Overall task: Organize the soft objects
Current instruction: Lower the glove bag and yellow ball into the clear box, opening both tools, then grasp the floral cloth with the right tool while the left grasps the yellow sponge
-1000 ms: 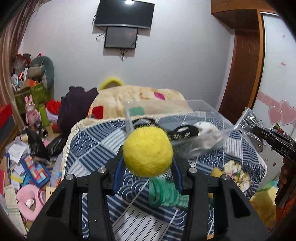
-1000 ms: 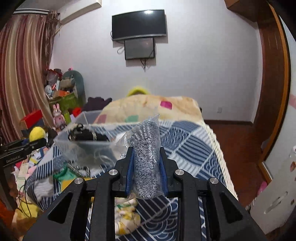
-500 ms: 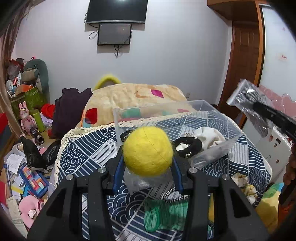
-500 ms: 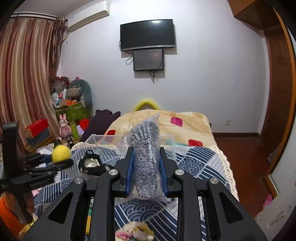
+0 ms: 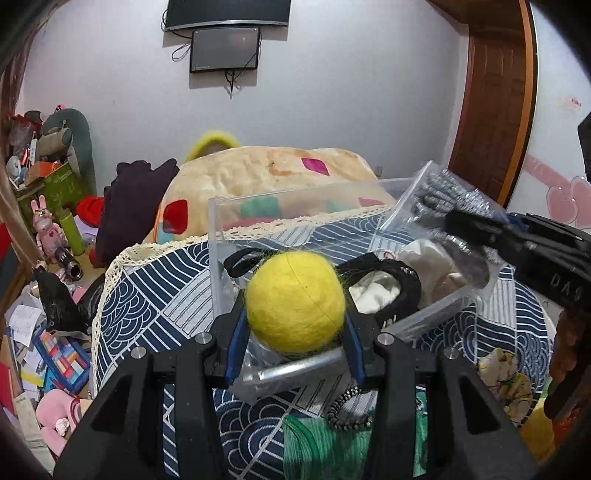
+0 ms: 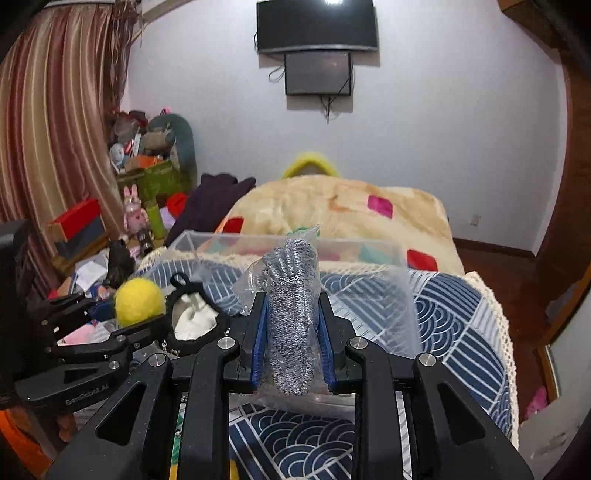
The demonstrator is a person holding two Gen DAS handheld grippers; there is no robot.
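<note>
A lived-in bedroom; quilted bed point(image 6: 454, 317), wall television point(image 6: 317, 26), striped curtains point(image 6: 48, 122)

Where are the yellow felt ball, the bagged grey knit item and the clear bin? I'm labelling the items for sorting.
yellow felt ball point(image 5: 295, 301): left wrist view, middle of its front face.
bagged grey knit item point(image 6: 291, 314): right wrist view, mid-length of the knit.
clear bin point(image 5: 218, 236): left wrist view, its left wall.

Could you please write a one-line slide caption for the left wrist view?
Left gripper holds a yellow felt ball above the clear plastic bin as the right gripper brings bagged grey gloves.
</note>
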